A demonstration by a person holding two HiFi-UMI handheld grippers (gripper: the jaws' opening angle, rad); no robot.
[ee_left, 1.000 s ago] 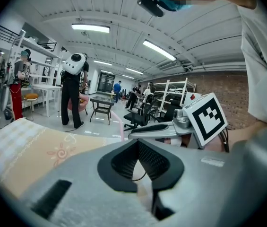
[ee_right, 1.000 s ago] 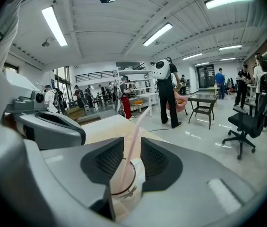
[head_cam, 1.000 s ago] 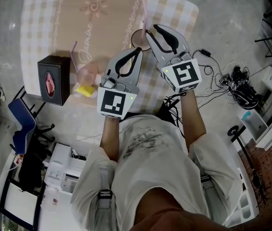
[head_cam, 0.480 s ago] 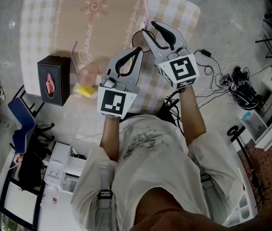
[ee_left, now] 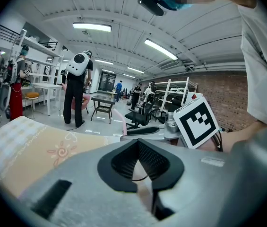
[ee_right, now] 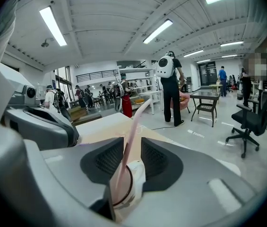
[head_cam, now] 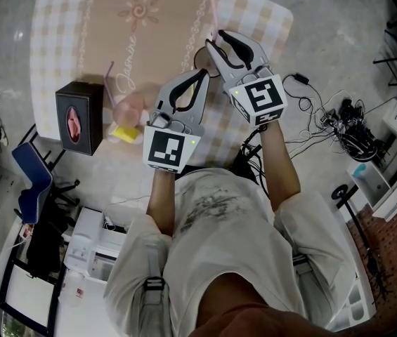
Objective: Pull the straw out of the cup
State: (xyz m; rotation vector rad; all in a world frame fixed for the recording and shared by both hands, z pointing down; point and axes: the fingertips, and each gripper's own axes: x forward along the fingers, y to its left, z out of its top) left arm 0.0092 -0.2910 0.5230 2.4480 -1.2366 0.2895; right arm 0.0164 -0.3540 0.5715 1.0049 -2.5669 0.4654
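Between the jaws of my right gripper [ee_right: 132, 143], which stand slightly apart, the pink straw [ee_right: 134, 122] leans against one pad, its foot down in the cup [ee_right: 138, 170]. My left gripper [ee_left: 138, 143] has its tips together just near that cup; I cannot tell whether they pinch its rim. Cursive writing [head_cam: 123, 60] on the cloth [head_cam: 163, 20] looks like "Jasmine". The cup stands right of the table's middle, with bare cloth far and left of it. A black box [head_cam: 79, 114] and a second cup [head_cam: 129, 107] sit at the near left edge.
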